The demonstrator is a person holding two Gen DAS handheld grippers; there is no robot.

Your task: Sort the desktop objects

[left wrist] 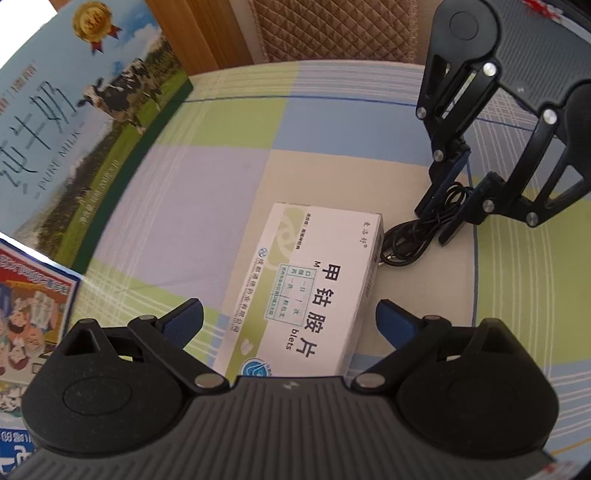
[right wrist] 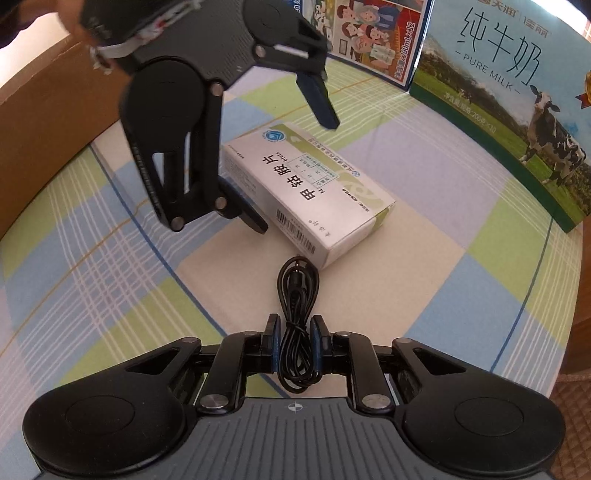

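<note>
Right gripper [right wrist: 294, 341]: blue-padded fingers pinched on a coiled black cable [right wrist: 298, 295], glossy and thin, its plug end lying just beside the medicine box [right wrist: 306, 188]. Left gripper [left wrist: 289, 321]: fingers spread wide either side of the same box, a matte white-and-green cardboard carton lying flat on a checked cloth [left wrist: 207, 173]. Printed milk cartons [right wrist: 498, 92] stand at the cloth's edge.

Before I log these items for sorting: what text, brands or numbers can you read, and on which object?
"纯牛奶" and "PURE MILK": large milk carton with the cow picture.
"200mL×12": second carton, beside the first.
"甲钴胺片": white medicine box, lying flat.
"blets": same box, the rest cut off.
Barcode digits, dosage table and maker's line on the box: too small to read.
</note>
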